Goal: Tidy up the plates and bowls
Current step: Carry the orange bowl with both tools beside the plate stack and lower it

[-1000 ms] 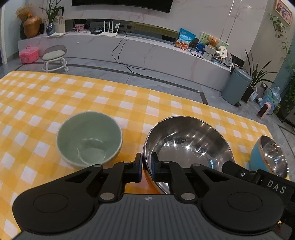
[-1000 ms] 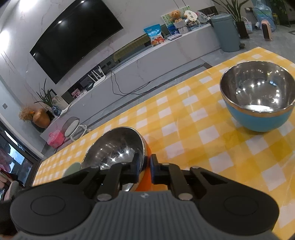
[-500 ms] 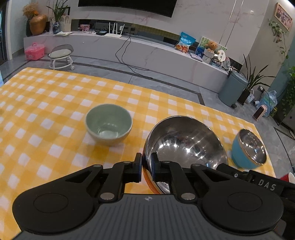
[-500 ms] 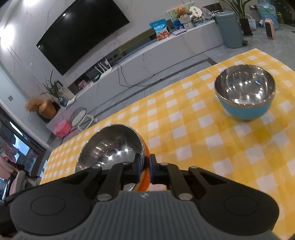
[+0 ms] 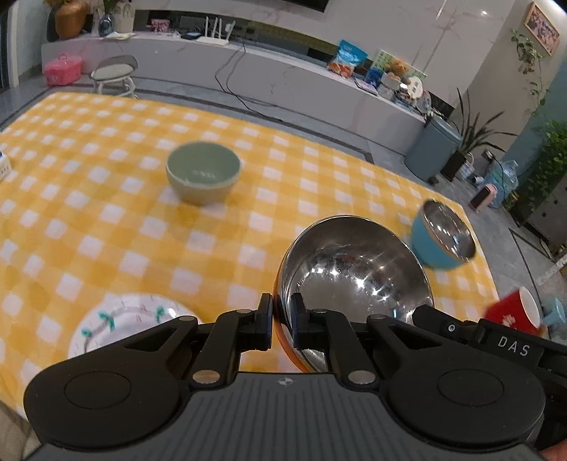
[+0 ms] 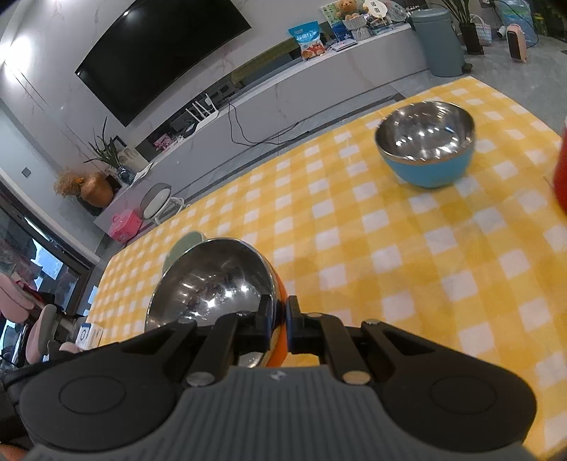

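Both claws have lifted the orange bowl [image 5: 354,276] higher.

Beyond the fingers, a long low marble-look TV bench [image 5: 290,81] runs along a pale marble wall [image 6: 71,46], with a curved black television [image 6: 159,53] mounted above it. A white router [image 5: 212,33], snack bags [image 5: 345,62] and a teddy bear [image 5: 398,67] sit on the bench. On the grey tiled floor [image 5: 319,131] stand a small round stool [image 5: 113,74], a pink case [image 5: 62,69], a grey-blue bin [image 5: 430,152] and potted plants [image 5: 471,131]. A framed picture [image 5: 542,26] hangs to the right.
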